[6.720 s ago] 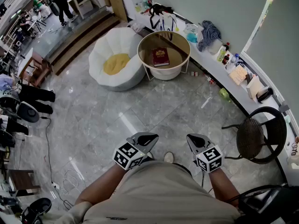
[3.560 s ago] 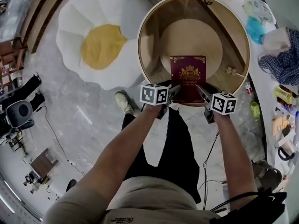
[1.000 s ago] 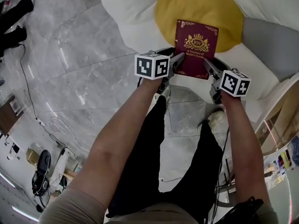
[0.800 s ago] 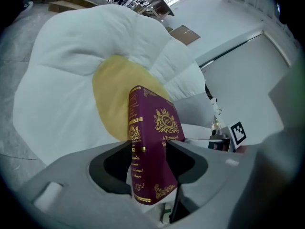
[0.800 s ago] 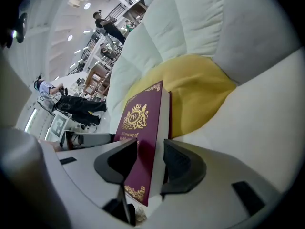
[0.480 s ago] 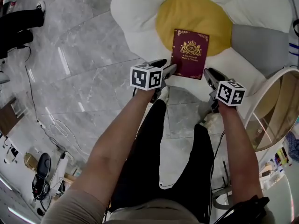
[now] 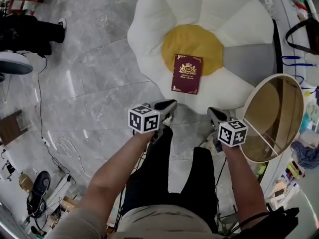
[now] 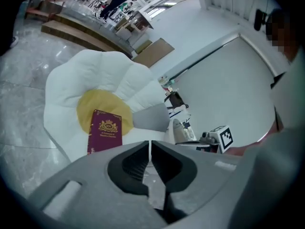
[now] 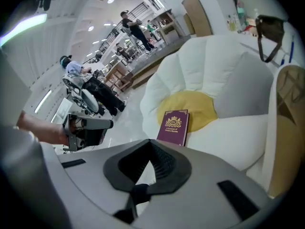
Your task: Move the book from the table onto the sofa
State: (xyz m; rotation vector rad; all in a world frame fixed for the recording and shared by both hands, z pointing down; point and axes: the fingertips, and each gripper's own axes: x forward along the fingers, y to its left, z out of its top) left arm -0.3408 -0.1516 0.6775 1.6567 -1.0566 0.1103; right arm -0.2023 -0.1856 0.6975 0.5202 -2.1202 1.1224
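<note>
Head view, nearest first: two bare forearms [image 7: 115,172] reaching forward over black trousers [image 7: 152,183]. At their ends, left claw [image 7: 171,103] and right claw [image 7: 211,112], side by side but apart, both over grey marble floor [image 7: 89,83] and clear of everything. In the left gripper view, jaws just drawn in, now pressed together bar a hairline slit, nothing between them. In the right gripper view, jaws likewise just closed, tips meeting, nothing caught there either. Just beyond the claws, near edge of a white petal-shaped sofa [image 7: 149,29] sitting on the floor. On it, the book [image 7: 187,73], maroon with a gilt crest, flat and face up, far half on the yellow centre [image 7: 192,40], near half on the white petal in front, touched by neither claw. To the right of the yellow centre, a grey cushion [image 7: 246,63] set among the petals. Just beside the sofa on that same side, the round worktop [image 7: 274,118], pale rim, brownish top bare of the book. Off to the left on the floor, loose white cables [image 7: 65,148]. Farthest, in the right gripper view, wooden steps [image 9: 152,63] and standing people [image 9: 131,25] in a bright room.
</note>
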